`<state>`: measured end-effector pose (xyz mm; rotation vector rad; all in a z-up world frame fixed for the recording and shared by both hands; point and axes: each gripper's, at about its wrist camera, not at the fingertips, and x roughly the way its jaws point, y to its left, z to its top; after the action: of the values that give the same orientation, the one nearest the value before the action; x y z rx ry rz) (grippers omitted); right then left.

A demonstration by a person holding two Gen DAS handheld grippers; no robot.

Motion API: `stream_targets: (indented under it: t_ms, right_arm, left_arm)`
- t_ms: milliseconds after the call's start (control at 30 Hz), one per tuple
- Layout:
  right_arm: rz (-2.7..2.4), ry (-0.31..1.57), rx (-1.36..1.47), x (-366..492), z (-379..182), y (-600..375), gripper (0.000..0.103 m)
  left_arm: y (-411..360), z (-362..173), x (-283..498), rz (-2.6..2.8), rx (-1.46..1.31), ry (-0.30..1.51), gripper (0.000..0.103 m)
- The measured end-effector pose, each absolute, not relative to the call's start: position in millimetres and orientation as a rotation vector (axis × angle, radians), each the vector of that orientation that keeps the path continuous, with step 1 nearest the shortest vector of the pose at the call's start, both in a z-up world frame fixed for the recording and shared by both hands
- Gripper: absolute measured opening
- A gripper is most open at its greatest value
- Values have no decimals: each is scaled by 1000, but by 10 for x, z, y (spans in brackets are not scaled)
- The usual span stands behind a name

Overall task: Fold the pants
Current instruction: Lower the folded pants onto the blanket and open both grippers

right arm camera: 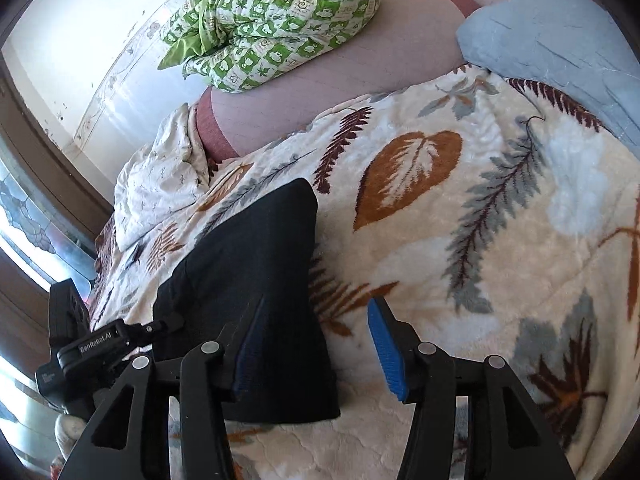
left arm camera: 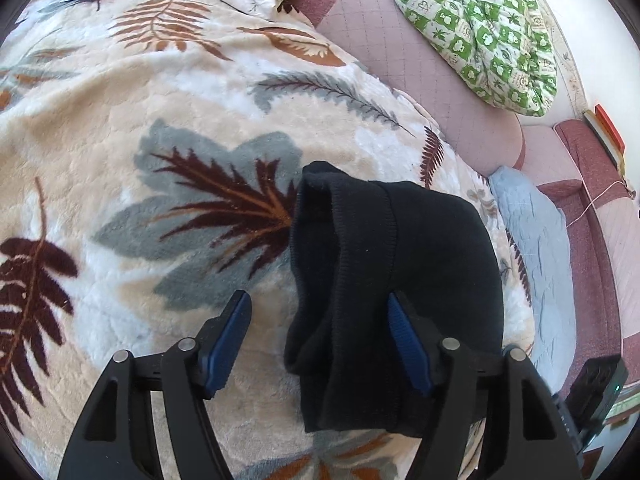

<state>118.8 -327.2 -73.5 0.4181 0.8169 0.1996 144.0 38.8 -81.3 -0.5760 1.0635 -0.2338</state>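
Left wrist view shows the black pants [left arm camera: 396,280] lying as a compact folded bundle in the lower centre of the frame, on the leaf-patterned blanket [left arm camera: 120,128] that covers the bed. The left gripper [left arm camera: 320,340] stands wide apart with nothing held; its right blue pad is at the edge of the cloth, while the left pad is over bare blanket, so part of the bundle lies between the fingers. A ribbed band, probably the waistband or a cuff, curves across the top layer.

From the right wrist view the same pants [right arm camera: 256,264] reach from the lower centre toward the middle left of the frame. The right gripper [right arm camera: 314,346] is also spread and empty, with its left finger over the dark cloth and its right finger over the blanket. Whether that finger touches the cloth I cannot tell, because black lies on black there.

The fabric looks like a soft, thick knit: light, limp, not slippery on the plush blanket, and not fragile. It will sag and open if only one layer is lifted. I judge the best hold is at the corners of the bundle, pinching all layers together near the ribbed band. The green checked quilt [right arm camera: 272,20] lies well apart, at the top of the frame.
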Motion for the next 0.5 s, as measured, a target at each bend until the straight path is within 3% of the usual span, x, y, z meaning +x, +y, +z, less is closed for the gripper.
stream_targets:
  t_ms: [333,500]
  right_arm:
    - [102,804,408,952,-832,-3416,69]
    - [121,735,355,547,-645,-3211,70]
  left_arm:
    - [669,-696,1124,-164,-571,1024,70]
    - [677,-352,589,-24,-387,825,70]
